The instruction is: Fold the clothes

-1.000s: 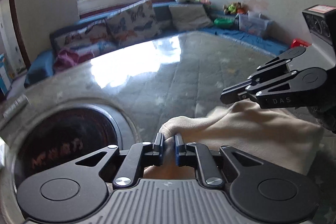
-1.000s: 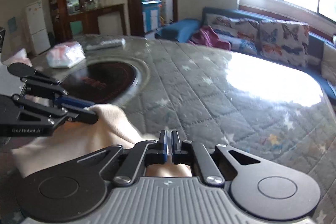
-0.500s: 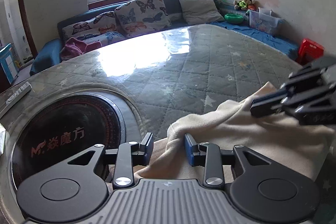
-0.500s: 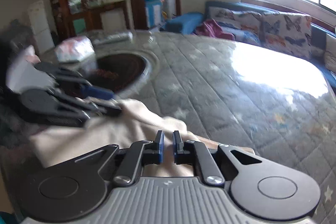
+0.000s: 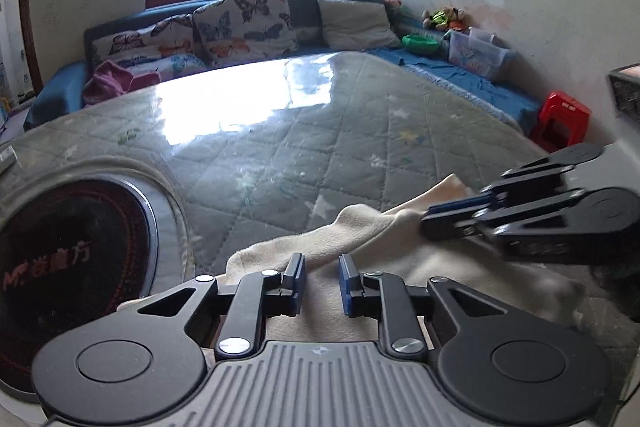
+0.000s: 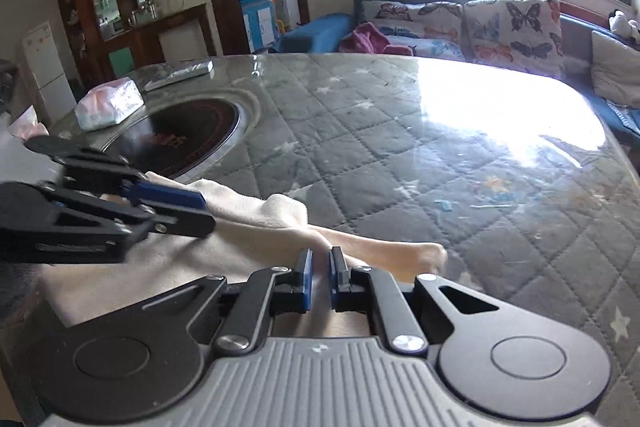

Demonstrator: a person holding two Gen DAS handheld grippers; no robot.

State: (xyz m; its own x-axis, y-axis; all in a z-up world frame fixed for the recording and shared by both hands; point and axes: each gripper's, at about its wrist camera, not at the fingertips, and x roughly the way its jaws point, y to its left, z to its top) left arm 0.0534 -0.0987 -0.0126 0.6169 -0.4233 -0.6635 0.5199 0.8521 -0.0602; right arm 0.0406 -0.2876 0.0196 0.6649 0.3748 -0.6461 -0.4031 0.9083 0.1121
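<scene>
Cream fleece garment (image 5: 420,259) lies bunched at the near edge of the table (image 5: 360,131), on the glass over the grey quilted star-print cover.

Left gripper (image 5: 320,281): fingers parted to a medium gap, blue pads (image 5: 298,287) either side of the cloth below, nothing pinched. Cloth passes under the gap; can't tell if the tips touch it.

Right gripper (image 6: 320,277): narrow gap, not fully closed. Cream fabric shows through the slot, but I can't tell whether the pads actually bite it.

Cross-view:
- Left wrist view shows the right gripper (image 5: 452,219) side-on, blurred, tips at a raised ridge of the garment. Fingers look close together there.
- Right wrist view shows the left gripper (image 6: 172,207) side-on, one blue pad above the other, with a visible gap, hovering at the garment's (image 6: 256,227) left part.
- Only the right wrist view shows a peach-toned section of fabric sticking out to the right, a white tissue pack (image 6: 108,103) and a remote (image 6: 180,73) beyond the induction cooktop (image 6: 188,131), plus a fridge (image 6: 44,67) and doorway.
- Only the left wrist view shows the red plastic stool (image 5: 562,121), clear storage bin (image 5: 478,51), green bowl (image 5: 420,43) and stuffed toys along the right wall.
- Both show the cooktop (image 5: 68,259), butterfly cushions (image 5: 244,23) and pink cloth (image 5: 116,81) on the blue sofa.
</scene>
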